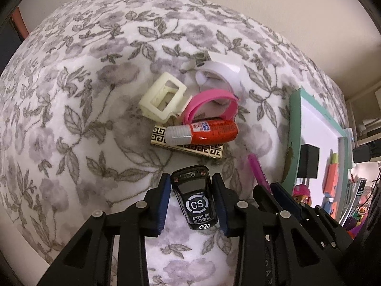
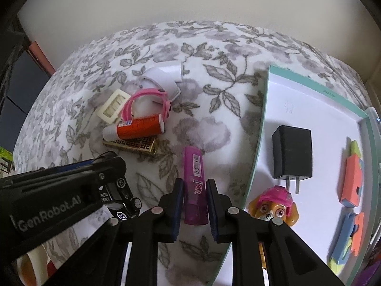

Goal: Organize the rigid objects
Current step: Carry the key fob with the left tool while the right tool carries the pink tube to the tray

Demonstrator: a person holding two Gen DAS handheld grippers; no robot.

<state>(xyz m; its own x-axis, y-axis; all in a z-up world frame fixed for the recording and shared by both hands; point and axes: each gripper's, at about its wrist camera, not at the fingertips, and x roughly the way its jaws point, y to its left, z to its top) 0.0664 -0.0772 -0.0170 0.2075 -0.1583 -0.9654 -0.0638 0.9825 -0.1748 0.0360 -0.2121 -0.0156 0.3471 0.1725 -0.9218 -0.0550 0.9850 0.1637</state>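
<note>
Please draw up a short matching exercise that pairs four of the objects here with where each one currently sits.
Things:
1. black toy car
2. purple tube
3. black charger
4. red bottle

Places:
A. inside the teal-rimmed tray
B. between the right gripper fingers
C. lying on the gold patterned box
D. between the left gripper fingers

Pairs: 1-D, 2-B, 3-A, 4-C

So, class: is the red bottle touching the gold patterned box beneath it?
Touching. In the left wrist view the red bottle lies across the top of the gold patterned box with no gap between them; the right wrist view agrees.
</note>
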